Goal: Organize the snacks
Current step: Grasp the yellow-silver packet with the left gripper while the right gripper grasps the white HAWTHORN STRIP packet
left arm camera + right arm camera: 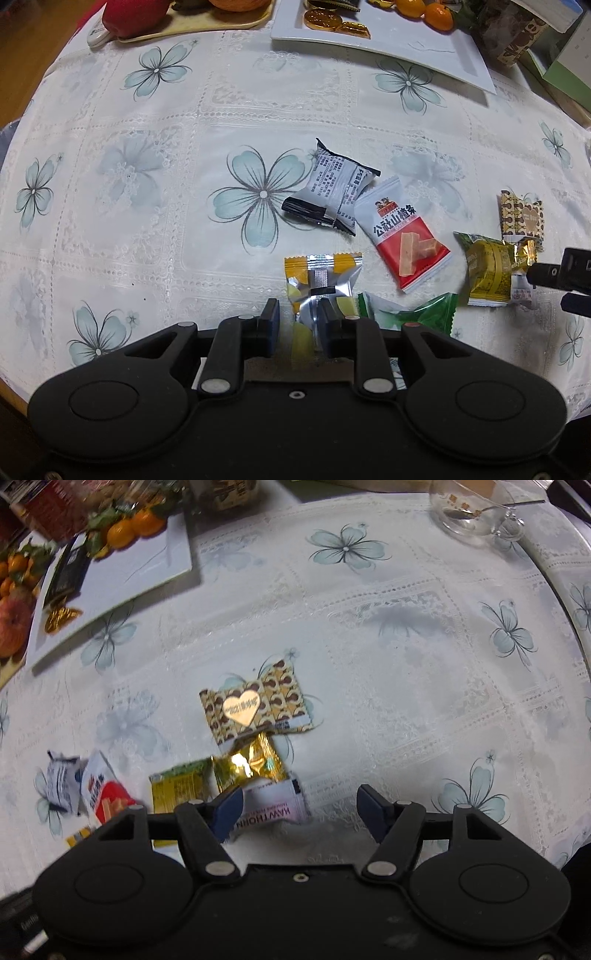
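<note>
My left gripper point(298, 314) is shut on a yellow-and-silver candy packet point(321, 280) that sticks out ahead of its jaws. Ahead lie a black-and-white packet point(332, 184), a red-and-white hawthorn packet point(402, 240), a green wrapper point(417, 314) and a gold-green packet point(487, 273). My right gripper point(299, 808) is open over the cloth, its left finger against a white "Hawthorn" packet point(273, 812). Beyond that lie a gold foil candy point(255, 764) and a brown heart-print packet point(258, 709). The right gripper's fingers point(554, 277) show at the left view's right edge.
A white rectangular plate point(388, 48) with gold coins and tangerines stands at the back; it also shows in the right wrist view point(147, 572). A yellow tray with red fruit point(129, 18) is back left. Boxes point(554, 44) stand back right. A glass cup with spoon point(472, 509) stands far right.
</note>
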`<state>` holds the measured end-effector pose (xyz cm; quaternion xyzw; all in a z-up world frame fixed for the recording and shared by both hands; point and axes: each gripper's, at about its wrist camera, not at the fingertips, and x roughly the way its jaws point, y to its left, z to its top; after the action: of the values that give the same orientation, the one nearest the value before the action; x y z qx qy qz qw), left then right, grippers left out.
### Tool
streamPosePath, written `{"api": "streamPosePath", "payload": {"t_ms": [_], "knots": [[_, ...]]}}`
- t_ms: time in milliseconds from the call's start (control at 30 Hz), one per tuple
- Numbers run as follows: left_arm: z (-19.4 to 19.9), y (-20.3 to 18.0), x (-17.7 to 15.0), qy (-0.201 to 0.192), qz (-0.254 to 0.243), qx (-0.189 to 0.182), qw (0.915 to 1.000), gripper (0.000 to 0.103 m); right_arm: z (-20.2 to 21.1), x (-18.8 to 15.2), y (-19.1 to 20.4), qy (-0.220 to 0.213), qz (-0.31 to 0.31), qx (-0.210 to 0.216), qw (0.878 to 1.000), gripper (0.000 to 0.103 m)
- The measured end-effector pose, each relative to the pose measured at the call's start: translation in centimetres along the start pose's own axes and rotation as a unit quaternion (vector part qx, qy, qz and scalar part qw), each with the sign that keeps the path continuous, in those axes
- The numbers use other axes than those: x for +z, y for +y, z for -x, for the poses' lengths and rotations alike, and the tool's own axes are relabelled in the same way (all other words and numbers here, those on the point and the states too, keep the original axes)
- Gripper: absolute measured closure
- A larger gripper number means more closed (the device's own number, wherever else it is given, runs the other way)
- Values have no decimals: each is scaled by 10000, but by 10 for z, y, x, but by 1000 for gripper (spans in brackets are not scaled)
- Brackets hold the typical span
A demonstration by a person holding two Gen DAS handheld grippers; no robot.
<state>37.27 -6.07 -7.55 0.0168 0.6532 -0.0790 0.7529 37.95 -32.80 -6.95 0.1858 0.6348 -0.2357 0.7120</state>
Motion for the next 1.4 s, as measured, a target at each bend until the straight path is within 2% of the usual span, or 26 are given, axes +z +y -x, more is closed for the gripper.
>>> {"api": "streamPosePath", "payload": {"t_ms": [100, 167, 233, 300, 367, 433, 500, 667, 700, 767, 867, 967, 1033, 1067, 1100, 1233, 1400], "knots": [[0, 0, 0, -10, -28, -17, 10000, 70, -9, 6, 1, 127, -121, 16, 9998, 33], [0, 1, -1, -12, -38, -27, 10000, 70, -17, 7, 4, 195, -140, 56, 9997, 27], [0, 1, 0, -12, -31, -39, 10000, 70, -23, 5, 8, 276, -73, 49, 9996, 26], [0, 2, -1, -17, -22, -50, 10000, 70, -26, 2, 12, 194, -36, 31, 9998, 21], [0, 2, -1, -18, -28, -51, 10000, 70, -26, 1, 18, 124, 87, -52, 9999, 21], [1, 2, -1, -24, -33, -59, 10000, 70, -26, 0, 19, 200, 200, -125, 9995, 24], [0, 2, -2, -29, -26, -67, 10000, 70, -30, -4, 19, 414, 351, -246, 9982, 32], [0, 2, -2, -18, 29, -60, 10000, 69, -28, -14, 8, 571, 583, -392, 9959, 35], [1, 2, -2, -21, 67, -45, 10000, 69, -27, -17, 4, 615, 598, -406, 9955, 39], [1, 1, -2, -24, 66, -50, 10000, 70, -26, -20, -3, 718, 592, -403, 9948, 42], [2, -3, -3, -6, 15, -317, 9995, 70, -19, -19, -12, 695, 463, -188, 9963, 43], [4, -7, -3, -44, 9, -455, 9990, 70, -2, -13, -19, 404, 308, 38, 9987, 41], [2, -11, -3, -59, -33, -414, 9991, 69, 8, -7, -25, 257, 196, 196, 9993, 33], [2, -13, -3, -91, -52, -392, 9992, 69, 11, -2, -29, 221, 121, 252, 9994, 25], [2, -15, -3, -125, -86, -358, 9992, 69, 12, 0, -32, 211, 56, 266, 9994, 23], [2, -21, -3, -185, -194, -184, 9995, 68, 2, -1, -39, 318, -101, 121, 9994, 24], [6, -14, -3, -221, -73, -244, 9994, 68, -13, -9, -22, 443, 286, 55, 9986, 29]]}}
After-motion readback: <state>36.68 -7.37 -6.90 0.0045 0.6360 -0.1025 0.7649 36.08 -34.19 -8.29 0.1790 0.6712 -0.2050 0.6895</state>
